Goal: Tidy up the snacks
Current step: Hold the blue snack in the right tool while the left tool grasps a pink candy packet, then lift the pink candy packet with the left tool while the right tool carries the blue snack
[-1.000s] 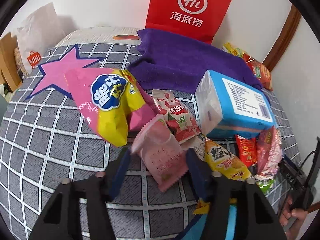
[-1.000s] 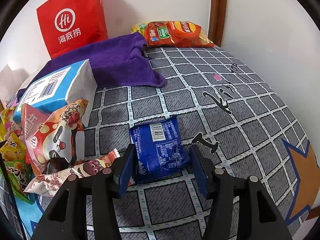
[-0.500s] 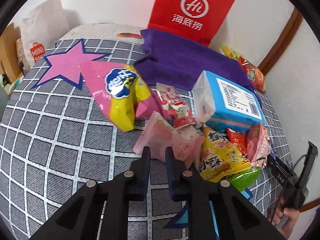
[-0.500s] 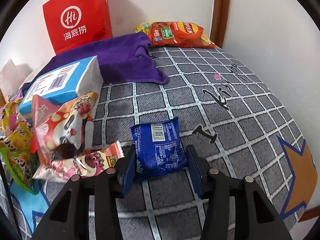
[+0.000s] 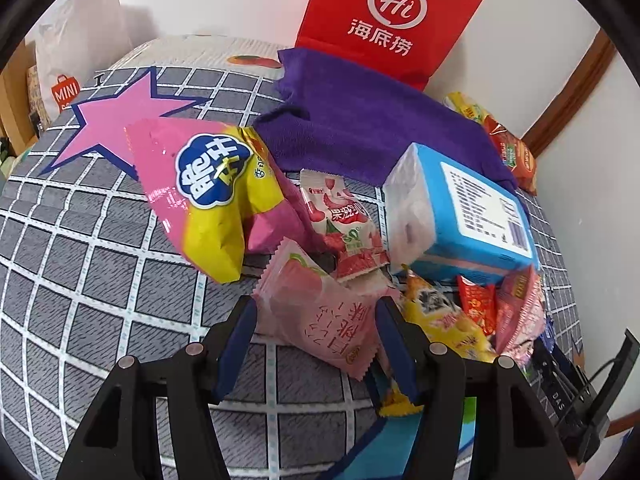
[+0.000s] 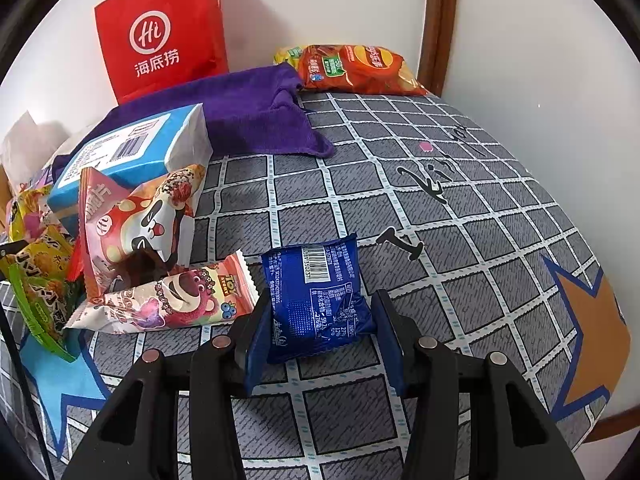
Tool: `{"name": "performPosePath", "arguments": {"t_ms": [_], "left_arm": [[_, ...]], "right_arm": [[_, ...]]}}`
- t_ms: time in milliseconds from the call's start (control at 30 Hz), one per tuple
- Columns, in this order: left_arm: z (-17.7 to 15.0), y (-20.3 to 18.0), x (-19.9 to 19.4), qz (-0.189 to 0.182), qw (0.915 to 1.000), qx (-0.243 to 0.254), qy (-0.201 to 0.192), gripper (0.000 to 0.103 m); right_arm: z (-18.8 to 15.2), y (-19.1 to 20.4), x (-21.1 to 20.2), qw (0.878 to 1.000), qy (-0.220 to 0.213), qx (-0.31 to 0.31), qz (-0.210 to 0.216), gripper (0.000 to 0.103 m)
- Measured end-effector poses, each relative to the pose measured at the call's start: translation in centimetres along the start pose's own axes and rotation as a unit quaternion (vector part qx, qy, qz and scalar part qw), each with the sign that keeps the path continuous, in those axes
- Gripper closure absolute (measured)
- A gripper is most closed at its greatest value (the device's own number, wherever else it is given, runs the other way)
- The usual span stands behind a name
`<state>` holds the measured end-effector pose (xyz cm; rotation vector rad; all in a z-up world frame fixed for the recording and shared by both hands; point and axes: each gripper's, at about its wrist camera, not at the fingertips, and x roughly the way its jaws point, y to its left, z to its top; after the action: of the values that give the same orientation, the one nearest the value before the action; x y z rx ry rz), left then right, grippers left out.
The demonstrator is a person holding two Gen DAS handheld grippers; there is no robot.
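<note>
Left gripper [image 5: 316, 338]: jaws just reopened, standing wide astride the pale pink snack packet [image 5: 320, 312] at the pile's near edge on the bed [image 5: 80, 280]. Right gripper [image 6: 320, 330]: jaws clamped on the blue snack packet [image 6: 314, 296], beside the pile.

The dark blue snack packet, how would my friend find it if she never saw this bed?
Start at the grey checked bedspread and look right of the snack pile, where the cover is mostly bare. The dark blue packet lies there apart from the others, between the fingers of the right tongs. It is the only blue wrapper, with a white barcode on top; the long Toy Story wrapper beside it shows a pink bear.
</note>
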<state>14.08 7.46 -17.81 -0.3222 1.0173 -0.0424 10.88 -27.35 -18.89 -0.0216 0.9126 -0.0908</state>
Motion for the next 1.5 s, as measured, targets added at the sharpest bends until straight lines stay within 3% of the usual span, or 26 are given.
{"name": "performPosePath", "arguments": {"t_ms": [167,267,367,467,533,700,867,1033,1500], "left_arm": [[0.4,-0.4,0.9,0.007,0.9999,0.007,-0.002,0.034],[0.6,-0.4,1.8,-0.003,1.0,0.006,0.002,0.036],[0.4,-1.4,2.1,0.02,0.9994,0.028,-0.009,0.037],[0.4,-1.4,2.0,-0.002,0.9998,0.019,-0.012,0.054],[0.4,-1.3,2.0,-0.013,0.9998,0.014,-0.006,0.059],[0.0,-1.1,1.4,-0.015,0.9996,0.025,0.007,0.063],[-1.0,-0.9,0.6,-0.01,0.999,0.041,0.014,0.046],[-2.3,-0.9,-0.4,-0.005,0.9984,0.054,0.016,0.037],[-4.6,-0.6,-2.1,0.008,0.9971,0.073,0.021,0.034]], "right_arm": [[-0.3,0.3,0.2,1.0,-0.014,-0.008,-0.006,0.054],[-0.2,0.1,0.3,1.0,-0.014,-0.004,0.002,0.054],[-0.2,-0.1,0.4,1.0,-0.013,0.0,0.006,0.054],[-0.2,0.1,0.5,1.0,-0.014,-0.004,0.004,0.054],[-0.2,0.0,0.5,1.0,-0.014,-0.003,0.005,0.054],[-0.2,0.0,0.5,1.0,-0.014,-0.004,0.006,0.054],[-0.2,0.1,0.4,1.0,-0.015,-0.006,0.004,0.054],[-0.3,0.2,0.3,1.0,-0.018,-0.009,0.001,0.054],[-0.7,0.4,-0.5,1.0,-0.021,-0.017,-0.002,0.055]]}}
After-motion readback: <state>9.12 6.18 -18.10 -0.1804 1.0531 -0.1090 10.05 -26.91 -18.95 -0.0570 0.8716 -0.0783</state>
